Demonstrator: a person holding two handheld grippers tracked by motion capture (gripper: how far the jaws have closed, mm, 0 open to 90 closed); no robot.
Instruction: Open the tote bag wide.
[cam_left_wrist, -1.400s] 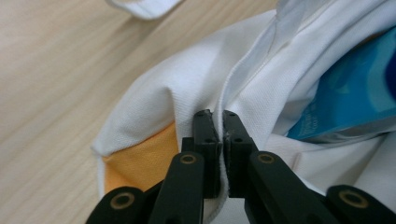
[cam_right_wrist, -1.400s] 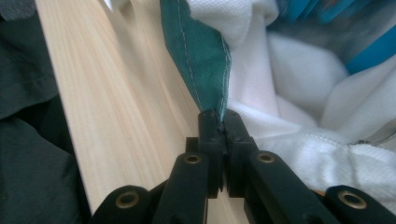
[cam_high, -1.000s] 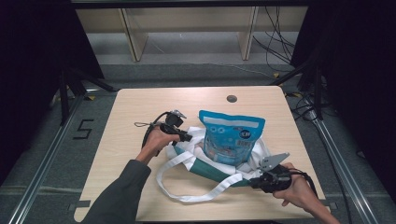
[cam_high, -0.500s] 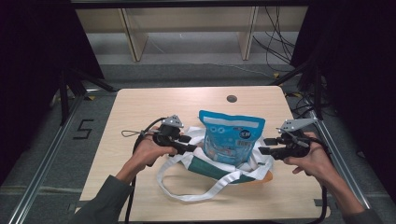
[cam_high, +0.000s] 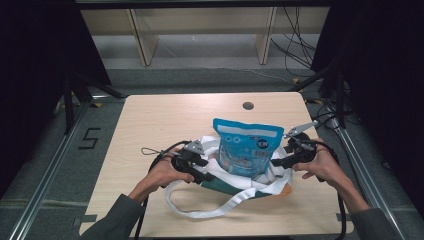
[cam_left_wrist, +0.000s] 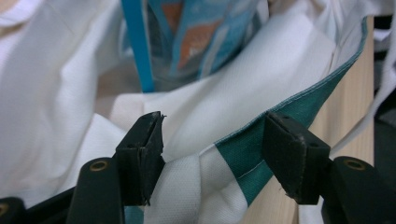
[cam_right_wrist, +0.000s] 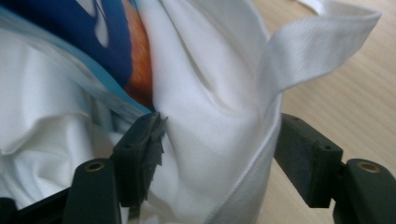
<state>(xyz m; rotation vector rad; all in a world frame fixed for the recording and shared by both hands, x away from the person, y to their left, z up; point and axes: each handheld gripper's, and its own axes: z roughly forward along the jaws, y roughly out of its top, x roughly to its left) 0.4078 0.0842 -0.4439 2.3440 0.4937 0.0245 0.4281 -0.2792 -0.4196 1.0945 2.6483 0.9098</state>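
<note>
The pale wood-grain desk is rectangular with rounded corners and a small dark round grommet near its far edge; beyond it stand light wooden shelf legs and loose black cables on a grey floor, and a "5" is marked on the floor to the left. On the near half of the desk lies a soft white cloth bag with a teal band along its rim and long flat white straps looping toward the person. A glossy blue snack pouch stands upright in the bag's mouth, hemmed in by folds of cloth on both sides. The left gripper sits at the bag's left edge; its fingers have just been opening and stand wide apart, the white weave and teal hem of the bag lying loose between them without being pinched. The right gripper is at the bag's right edge; its fingers have likewise just been opening and now stand wide, a bulge of white cloth and a strap fold resting between them, with the pouch's blue and orange print just behind.
</note>
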